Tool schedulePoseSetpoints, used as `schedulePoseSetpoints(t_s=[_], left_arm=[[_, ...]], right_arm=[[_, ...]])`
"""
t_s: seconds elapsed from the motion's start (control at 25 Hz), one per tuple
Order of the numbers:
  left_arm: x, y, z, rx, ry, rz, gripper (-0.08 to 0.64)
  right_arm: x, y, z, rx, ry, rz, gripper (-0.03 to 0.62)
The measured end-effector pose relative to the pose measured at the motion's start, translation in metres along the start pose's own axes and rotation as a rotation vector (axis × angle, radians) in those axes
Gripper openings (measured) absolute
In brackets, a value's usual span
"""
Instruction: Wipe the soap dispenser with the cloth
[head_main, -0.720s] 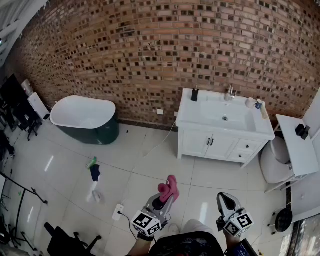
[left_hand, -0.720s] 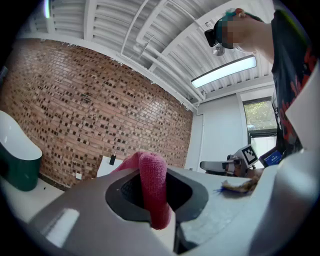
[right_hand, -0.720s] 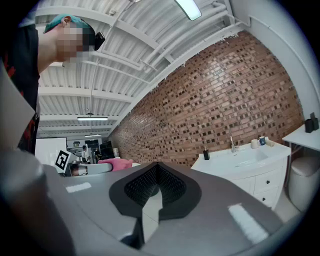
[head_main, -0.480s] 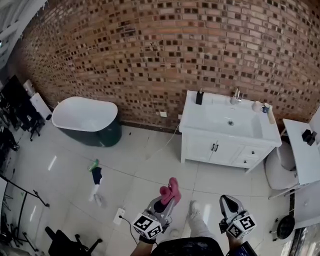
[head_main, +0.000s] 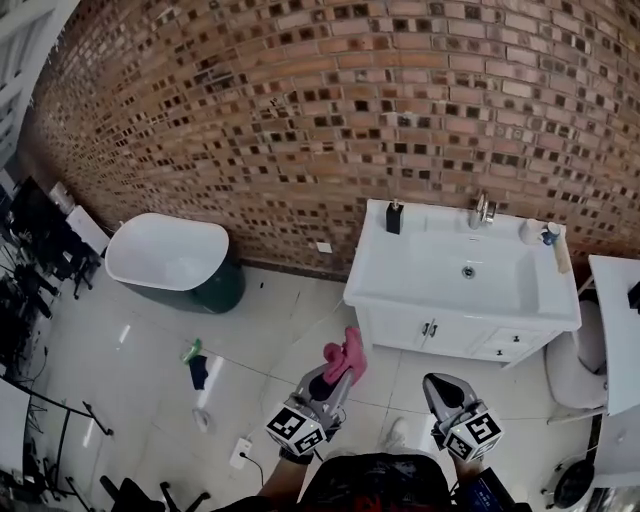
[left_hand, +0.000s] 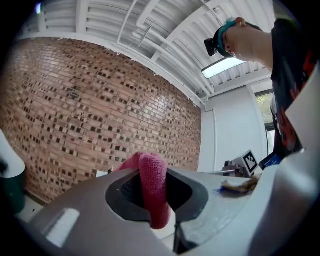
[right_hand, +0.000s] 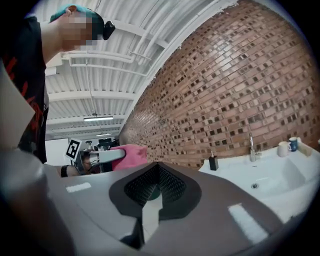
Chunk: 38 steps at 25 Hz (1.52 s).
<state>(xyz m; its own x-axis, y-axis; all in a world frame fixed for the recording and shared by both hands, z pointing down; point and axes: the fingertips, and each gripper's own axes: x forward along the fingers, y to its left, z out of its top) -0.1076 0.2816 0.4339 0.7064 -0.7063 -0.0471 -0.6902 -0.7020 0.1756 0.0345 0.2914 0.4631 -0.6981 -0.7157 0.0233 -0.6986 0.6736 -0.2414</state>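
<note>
The black soap dispenser stands at the back left corner of the white vanity; in the right gripper view the soap dispenser is small and far ahead. My left gripper is shut on a pink cloth, which sticks up between its jaws over the floor in front of the vanity. In the left gripper view the pink cloth hangs folded over the left gripper. My right gripper is held level beside it, shut and holding nothing. The right gripper shows its jaws closed together.
A faucet and cups stand behind the basin. A white and green bathtub sits at the left by the brick wall. Small items and a power strip lie on the tiled floor. A toilet is at the right.
The vanity has come nearer and lower in the head view as the person walks toward it. Both grippers keep their pose, the cloth still in the left one.
</note>
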Motion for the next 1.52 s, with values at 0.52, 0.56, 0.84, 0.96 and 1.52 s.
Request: schedulePoseSetpoints(t_s=[0.52, 0.56, 0.84, 0.96, 1.52], left_arm=[[0.182, 0.218, -0.024, -0.048, 0.041, 0.093, 0.052], [0.196, 0.238, -0.027, -0.038, 0.048, 0.081, 0.052], [0.273, 0.347, -0.009, -0.021, 0.098, -0.009, 0.052], [0.299, 0.372, 0.008, 0.005, 0.084, -0.003, 0.052], [0.344, 0.361, -0.015, -0.016, 0.105, 0.284, 0.051]], right_arm=[[0.202, -0.203, 0.019, -0.131, 0.088, -0.047, 0.04], [0.222, -0.218, 0.02, -0.135, 0.098, -0.059, 0.049], [0.326, -0.286, 0.038, -0.164, 0.173, -0.04, 0.011], [0.356, -0.317, 0.034, -0.136, 0.191, 0.028, 0.002], [0.489, -0.529, -0.123, -0.284, 0.605, 0.095, 0.424]])
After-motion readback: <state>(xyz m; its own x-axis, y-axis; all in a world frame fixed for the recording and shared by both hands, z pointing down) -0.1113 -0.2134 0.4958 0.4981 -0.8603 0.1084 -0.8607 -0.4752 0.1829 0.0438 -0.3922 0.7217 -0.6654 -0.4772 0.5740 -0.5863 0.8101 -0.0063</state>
